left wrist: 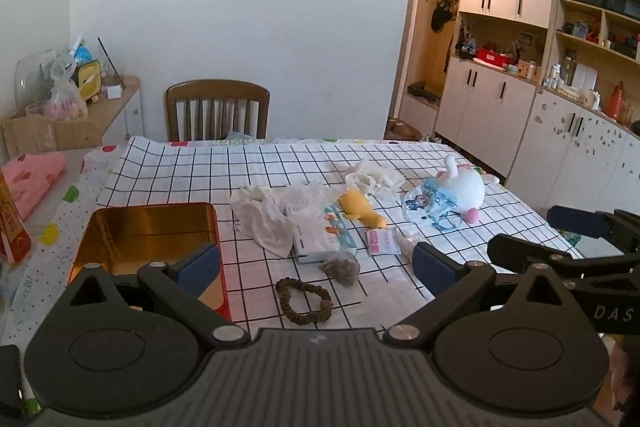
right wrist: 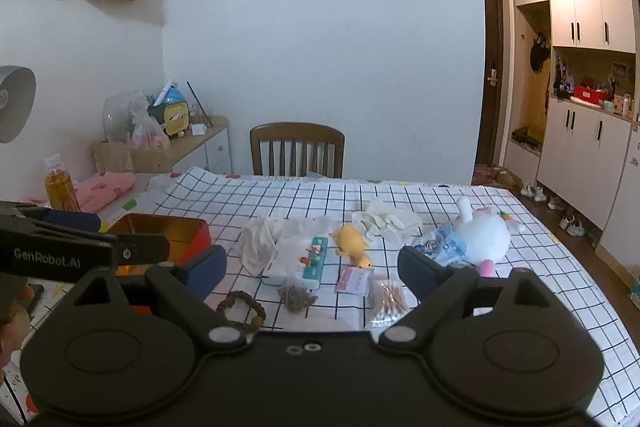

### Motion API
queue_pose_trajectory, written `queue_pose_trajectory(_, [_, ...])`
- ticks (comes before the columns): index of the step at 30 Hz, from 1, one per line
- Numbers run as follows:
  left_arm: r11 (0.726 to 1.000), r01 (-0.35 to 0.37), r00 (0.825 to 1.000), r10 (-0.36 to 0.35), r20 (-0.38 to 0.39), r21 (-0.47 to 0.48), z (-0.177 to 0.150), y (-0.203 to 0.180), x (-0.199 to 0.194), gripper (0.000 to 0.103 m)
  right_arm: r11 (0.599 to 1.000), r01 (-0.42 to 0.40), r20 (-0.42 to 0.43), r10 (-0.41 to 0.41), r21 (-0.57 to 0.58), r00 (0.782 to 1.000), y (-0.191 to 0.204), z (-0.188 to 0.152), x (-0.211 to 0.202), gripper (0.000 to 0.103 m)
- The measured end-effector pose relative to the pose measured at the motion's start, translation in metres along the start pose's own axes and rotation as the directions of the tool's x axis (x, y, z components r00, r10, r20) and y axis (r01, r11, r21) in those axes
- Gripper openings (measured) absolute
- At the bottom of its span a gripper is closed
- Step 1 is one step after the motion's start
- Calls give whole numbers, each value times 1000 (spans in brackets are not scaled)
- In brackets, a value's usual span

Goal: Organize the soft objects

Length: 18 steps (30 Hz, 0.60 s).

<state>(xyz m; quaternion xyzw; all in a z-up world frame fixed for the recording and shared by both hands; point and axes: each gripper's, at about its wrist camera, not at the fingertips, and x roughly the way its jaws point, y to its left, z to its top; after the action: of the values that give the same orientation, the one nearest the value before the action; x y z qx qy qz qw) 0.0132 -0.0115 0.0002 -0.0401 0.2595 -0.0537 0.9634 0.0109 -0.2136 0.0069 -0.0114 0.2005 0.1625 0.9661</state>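
Observation:
On the checked tablecloth lie a white plush bunny [left wrist: 462, 187] [right wrist: 482, 233], a yellow soft toy [left wrist: 362, 211] [right wrist: 352, 243], white cloths [left wrist: 276, 213] [right wrist: 260, 239], white gloves [left wrist: 374, 175] [right wrist: 386, 217] and a brown scrunchie [left wrist: 304, 301] [right wrist: 242, 307]. An open red tin [left wrist: 148, 235] [right wrist: 160, 233] with a gold inside stands at the left. My left gripper [left wrist: 316, 263] is open and empty, hovering above the near table edge. My right gripper [right wrist: 312, 267] is open and empty beside it.
A tissue pack [left wrist: 326, 237] [right wrist: 300, 261], a pink sachet [left wrist: 382, 241], a small bag of brown bits [left wrist: 342, 267], cotton swabs [right wrist: 390, 297] and a blue printed bag [left wrist: 426, 203] lie among them. A wooden chair [left wrist: 218, 109] stands behind the table. Cabinets [left wrist: 520, 107] line the right.

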Motion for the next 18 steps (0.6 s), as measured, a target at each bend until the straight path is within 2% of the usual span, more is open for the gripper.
queue_pose_trajectory(4, [1000,-9,999,9,-33,-8,0,1,14,103,1000,-11,-24,11,5,1000,-8,-3,12,92])
queue_pose_trajectory(10, [999,-23,990,20,-142,-25,-8,4,51,103,999,-27,-111,24,-18,994,-22,-16,38,92])
queue_pose_trajectory(13, [1000,-20,982,18,-187,-8,-13,0,71,103,997,-69,-187,61,-38,981,-26,-28,54,92])
queue_pose_trajectory(18, [999,-32,967,38,-253,27,-20,-11,107,103,987,-144,-302,117,-68,946,-29,-44,76,91])
